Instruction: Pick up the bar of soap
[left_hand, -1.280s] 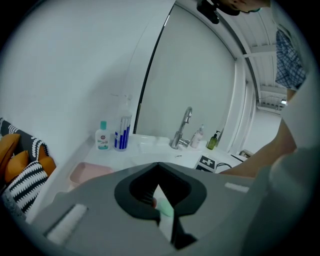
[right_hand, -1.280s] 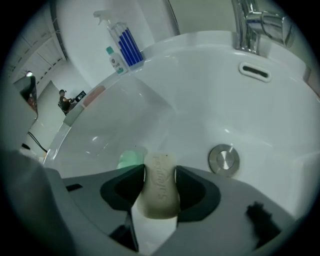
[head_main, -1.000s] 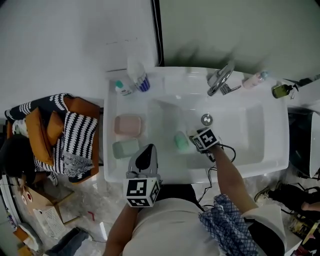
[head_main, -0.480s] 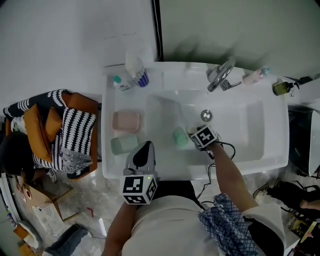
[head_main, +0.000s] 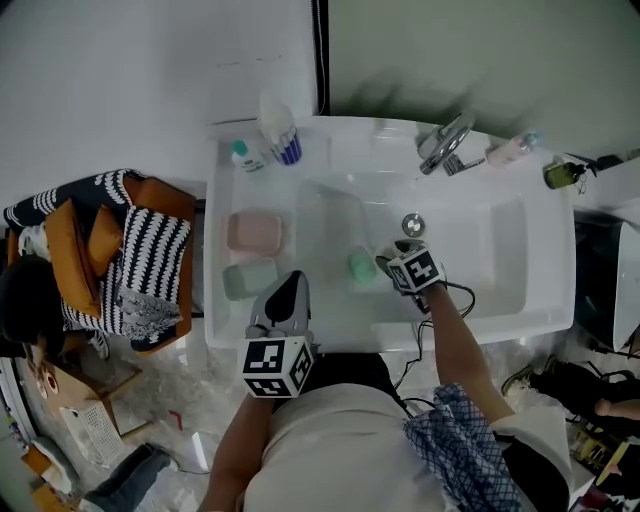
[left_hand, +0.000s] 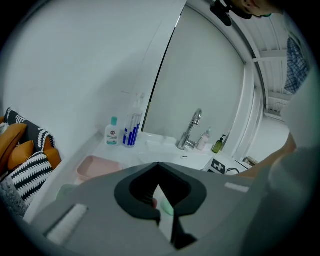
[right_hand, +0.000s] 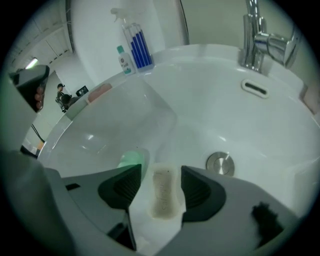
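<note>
Right tongs (right_hand: 160, 171) hang over the floor of the white ceramic basin (right_hand: 260, 130). Their jaws are spread wide, having just been opening, and they pinch nothing. The gap frames only an oblong pale patch with a brownish edge (right_hand: 162, 192); whether it is residue or a reflection cannot be told. The mint-green rounded bar of soap (right_hand: 131, 159) lies on the basin floor just outside the jaw nearer the left tongs (left_hand: 159, 166), and that jaw covers its near end. Whether the jaw touches it is unclear.

Just beyond the other jaw sits the round metal drain plug (right_hand: 220, 163), with the chrome tap (right_hand: 257, 40) further ahead on the rim. Left tongs are held back at the basin's near edge, jaws pressed together at the tips and empty. Their grey body hides most of the basin, so only a sliver of soap shows through the hollow between the pads.

Ahead of them on the white ledge stand a pink rectangular soap dish (left_hand: 97, 167) and a pale green dish (head_main: 250, 278). Beyond those are a small teal-capped bottle (left_hand: 112, 132) and a blue-striped spray bottle (left_hand: 132, 127). A white wall rises behind, and an orange chair with black-and-white striped cushions (head_main: 130, 260) stands beside the sink on the left tongs' side.
</note>
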